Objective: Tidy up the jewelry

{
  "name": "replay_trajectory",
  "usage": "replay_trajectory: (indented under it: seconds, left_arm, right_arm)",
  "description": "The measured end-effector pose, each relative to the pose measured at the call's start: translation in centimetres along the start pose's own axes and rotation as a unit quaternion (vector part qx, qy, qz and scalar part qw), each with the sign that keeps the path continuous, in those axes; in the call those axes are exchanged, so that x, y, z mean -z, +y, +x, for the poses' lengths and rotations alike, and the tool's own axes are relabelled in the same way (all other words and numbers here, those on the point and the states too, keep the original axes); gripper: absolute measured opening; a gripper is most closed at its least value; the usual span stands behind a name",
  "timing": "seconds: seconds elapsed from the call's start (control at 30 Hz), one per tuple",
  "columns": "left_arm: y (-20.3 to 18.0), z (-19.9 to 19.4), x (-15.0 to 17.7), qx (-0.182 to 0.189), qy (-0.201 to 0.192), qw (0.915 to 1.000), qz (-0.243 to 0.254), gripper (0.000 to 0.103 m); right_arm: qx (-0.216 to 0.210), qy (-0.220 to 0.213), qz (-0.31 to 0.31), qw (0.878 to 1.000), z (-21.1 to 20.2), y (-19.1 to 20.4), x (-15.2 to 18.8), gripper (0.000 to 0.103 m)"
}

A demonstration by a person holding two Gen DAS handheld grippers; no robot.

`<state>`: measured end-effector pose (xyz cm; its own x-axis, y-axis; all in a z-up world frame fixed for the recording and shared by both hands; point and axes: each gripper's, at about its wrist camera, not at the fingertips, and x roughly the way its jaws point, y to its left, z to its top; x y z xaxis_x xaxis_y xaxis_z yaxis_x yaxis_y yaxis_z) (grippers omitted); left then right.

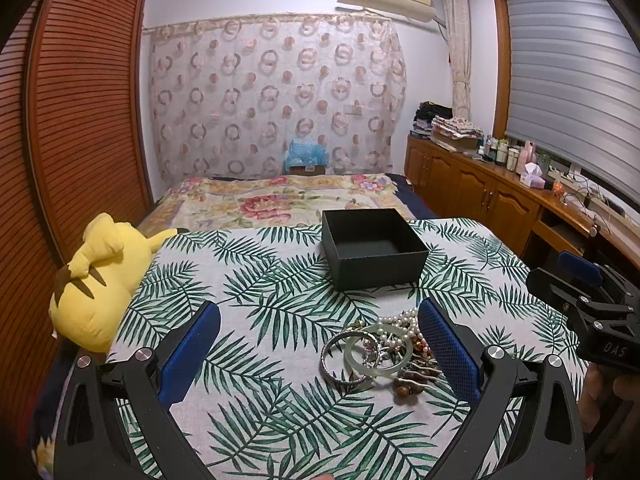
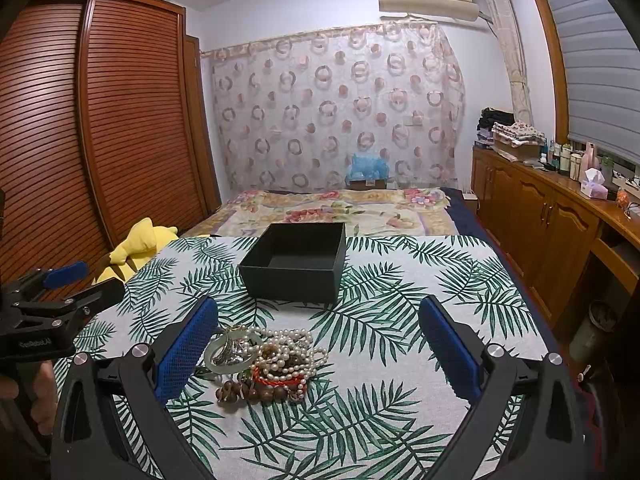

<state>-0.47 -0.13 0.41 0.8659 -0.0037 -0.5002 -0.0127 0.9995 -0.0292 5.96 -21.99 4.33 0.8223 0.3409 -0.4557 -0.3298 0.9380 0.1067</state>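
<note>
A pile of jewelry [image 1: 384, 350] lies on the leaf-print cloth: a silver bangle [image 1: 344, 356], a pale green jade bangle [image 1: 378, 350], pearl strands [image 2: 288, 350], brown wooden beads [image 2: 248, 392] and a red cord bracelet. An open, empty black box [image 1: 374, 248] stands behind it, also in the right wrist view [image 2: 298, 262]. My left gripper [image 1: 320, 320] is open and empty, the pile near its right finger. My right gripper [image 2: 320, 320] is open and empty, the pile near its left finger. Each gripper shows at the edge of the other's view.
The leaf-print cloth [image 1: 260, 300] covers the work surface at the foot of a bed [image 1: 280, 200]. A yellow plush toy [image 1: 100, 280] lies at the left edge. Wooden cabinets [image 2: 560, 220] with clutter run along the right. A slatted wardrobe [image 2: 100, 120] is on the left.
</note>
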Motion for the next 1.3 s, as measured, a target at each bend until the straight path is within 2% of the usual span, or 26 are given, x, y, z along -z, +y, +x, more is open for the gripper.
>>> replay_trajectory:
  seconds: [0.3,0.67,1.03,1.17,1.23,1.3]
  left_arm:
    - [0.1,-0.1,-0.3,0.001,0.003,1.0000,0.001,0.096]
    - [1.1,1.6,1.0,0.009,0.022,0.9997,-0.002,0.096]
    - [2.5,4.2,2.5,0.025,0.063,0.9977,0.006,0.096]
    - [2.7,5.3,3.1,0.039,0.082,0.9958,0.011,0.096]
    - [2.8,5.9,3.4,0.046,0.094,0.9944,0.013,0.091]
    - [2.9,6.7,3.5,0.056,0.110,0.9923,0.015,0.078]
  right_arm:
    - [-0.001,0.001,0.001,1.000,0.0,0.2,-0.3,0.101]
    - [-0.015,0.017,-0.004,1.000,0.7,0.2,0.9,0.101]
    - [-0.027,0.049,-0.021,0.998,2.6,-0.1,3.5,0.100]
    - [-0.035,0.065,-0.029,0.997,3.3,-0.1,4.4,0.094]
    - [-0.037,0.074,-0.036,0.996,3.7,0.0,4.8,0.090]
    - [-0.042,0.085,-0.042,0.995,4.2,0.1,5.2,0.089]
